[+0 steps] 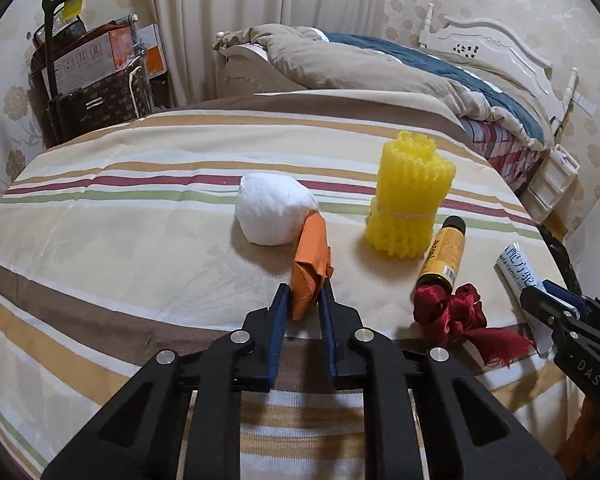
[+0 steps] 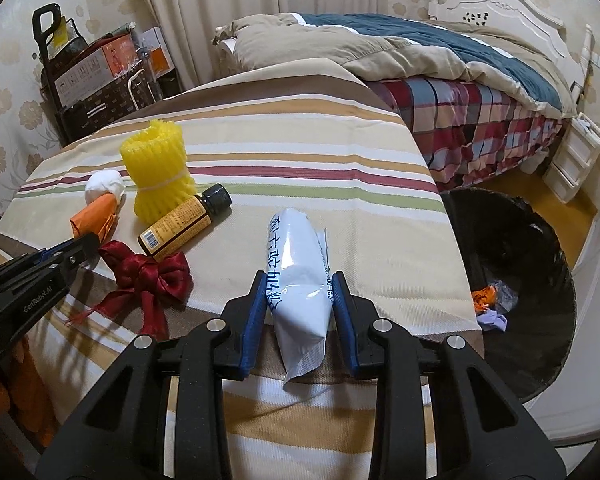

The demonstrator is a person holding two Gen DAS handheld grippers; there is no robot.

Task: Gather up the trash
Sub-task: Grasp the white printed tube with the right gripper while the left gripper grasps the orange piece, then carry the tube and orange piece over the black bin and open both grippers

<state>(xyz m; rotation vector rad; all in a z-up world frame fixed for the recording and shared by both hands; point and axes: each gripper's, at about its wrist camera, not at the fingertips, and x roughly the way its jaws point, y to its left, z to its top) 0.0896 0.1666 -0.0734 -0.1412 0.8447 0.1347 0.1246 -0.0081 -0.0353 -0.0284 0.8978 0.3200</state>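
Note:
Trash lies on a striped cloth (image 1: 140, 208) over a table. My left gripper (image 1: 305, 292) is shut on a folded orange wrapper (image 1: 310, 264), which leans against a white paper wad (image 1: 272, 214). My right gripper (image 2: 298, 284) is shut on a white plastic packet (image 2: 300, 272) with blue print. The left gripper (image 2: 82, 246) shows at the left edge of the right wrist view, on the orange wrapper (image 2: 96, 216). A yellow foam net roll (image 1: 410, 196), a small amber bottle (image 1: 444, 252) with a black cap and a dark red ribbon bow (image 1: 454, 312) lie between the two grippers.
A black-lined bin (image 2: 528, 292) with a few scraps inside stands on the floor right of the table. A bed (image 2: 440, 64) with a rumpled duvet is behind. Boxes and bags (image 1: 96, 80) are stacked in the far left corner. White plastic drawers (image 2: 576, 160) stand beside the bed.

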